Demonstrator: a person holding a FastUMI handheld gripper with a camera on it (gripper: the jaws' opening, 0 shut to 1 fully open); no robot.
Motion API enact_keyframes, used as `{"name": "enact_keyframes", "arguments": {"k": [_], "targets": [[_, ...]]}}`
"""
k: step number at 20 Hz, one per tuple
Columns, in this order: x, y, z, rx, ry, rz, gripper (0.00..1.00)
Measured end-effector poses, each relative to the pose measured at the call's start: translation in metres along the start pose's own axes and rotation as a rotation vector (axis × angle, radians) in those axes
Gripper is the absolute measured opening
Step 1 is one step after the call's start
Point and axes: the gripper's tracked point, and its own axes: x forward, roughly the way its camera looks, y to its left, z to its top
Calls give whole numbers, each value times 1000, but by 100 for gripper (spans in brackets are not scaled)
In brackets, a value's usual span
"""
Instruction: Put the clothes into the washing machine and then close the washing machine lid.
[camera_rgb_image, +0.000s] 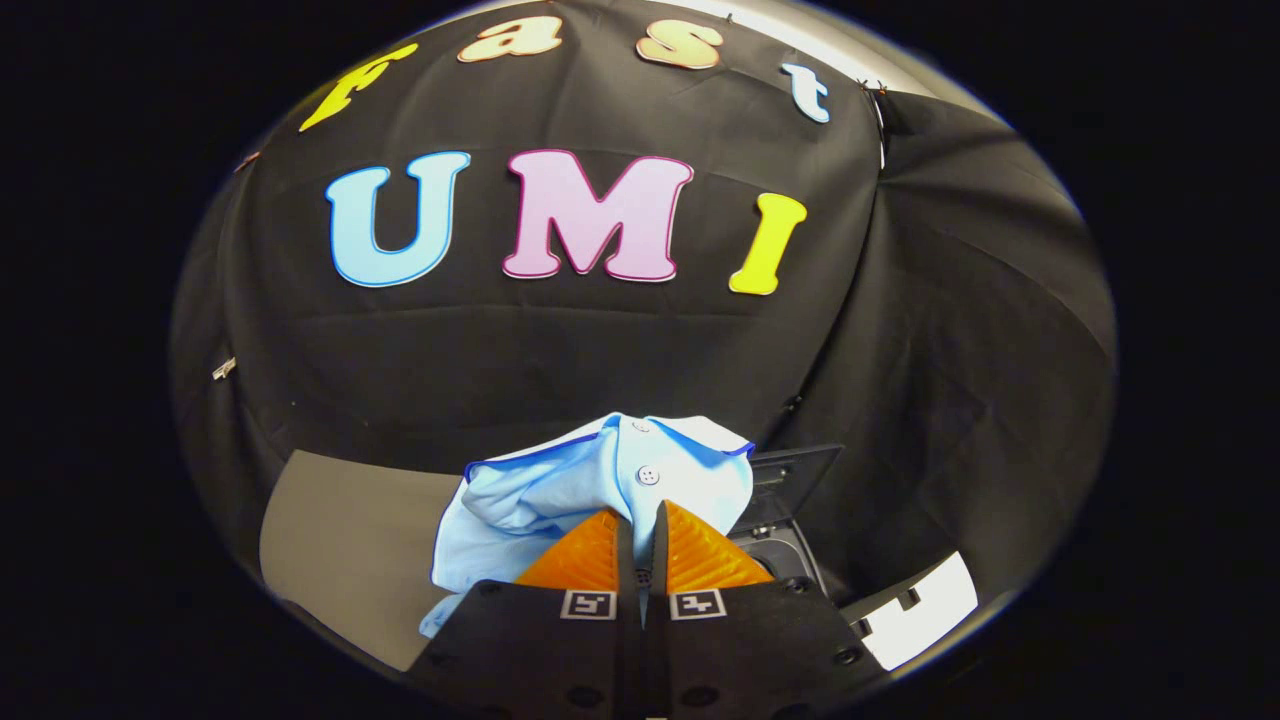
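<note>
Fabric of the light blue shirt (600, 480), pinched in the gripper (642, 528), hangs loose and may catch on the washing machine (790, 500) opening.

We note the booth's black cloth wall (620, 350) filling the background from nine o'clock round to three o'clock, hung in broad folds, with a seam where two panels meet at about two o'clock. A small metal clip (224, 369) sits on the cloth at nine o'clock. Below, at seven o'clock, we see a bare grey table (350, 560) surface. At four o'clock a white patch with dark notches (925, 610) lies low against the cloth; what it is we cannot tell.
</note>
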Motion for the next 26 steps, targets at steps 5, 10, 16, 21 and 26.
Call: {"name": "enact_keyframes", "arguments": {"k": [5,10,16,21,26], "targets": [[24,-57,-23,18,44,-39,5],[52,-105,-51,60,85,-81,5],[94,-129,-94,51,142,-98,5],[134,-133,-151,15,233,-77,5],[164,-123,-206,3,313,-23,5]]}}
